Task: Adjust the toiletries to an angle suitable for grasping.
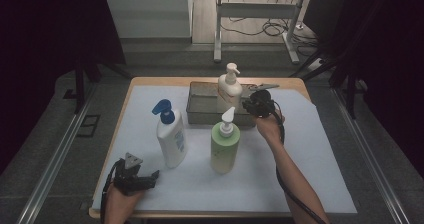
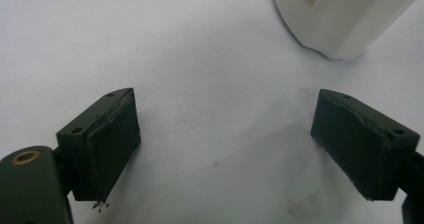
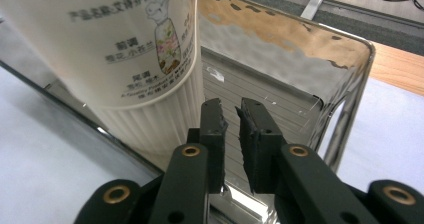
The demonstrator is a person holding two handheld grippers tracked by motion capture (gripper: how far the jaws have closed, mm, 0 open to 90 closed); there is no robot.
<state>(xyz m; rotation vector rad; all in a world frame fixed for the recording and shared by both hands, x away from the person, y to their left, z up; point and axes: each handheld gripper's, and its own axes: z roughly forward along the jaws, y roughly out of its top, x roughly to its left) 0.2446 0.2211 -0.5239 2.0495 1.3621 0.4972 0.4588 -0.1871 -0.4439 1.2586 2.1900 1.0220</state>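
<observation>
Right hand-held gripper (image 3: 230, 114) at the far right: jaws nearly pressed together, nothing between, just beside the cream pump bottle (image 3: 125, 59) standing in the metal tray (image 3: 350, 84). Left hand-held gripper (image 2: 225, 134) near left, spread wide over the white tabletop (image 2: 200, 59), pinching nothing. 2 more pump bottles (image 1: 172, 134) between.

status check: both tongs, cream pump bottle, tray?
Left tongs open, empty, low on the sheet. Right tongs nearly shut, empty, at the metal tray rim. Cream pump bottle upright in tray, just beside them. Nothing blocking.
</observation>
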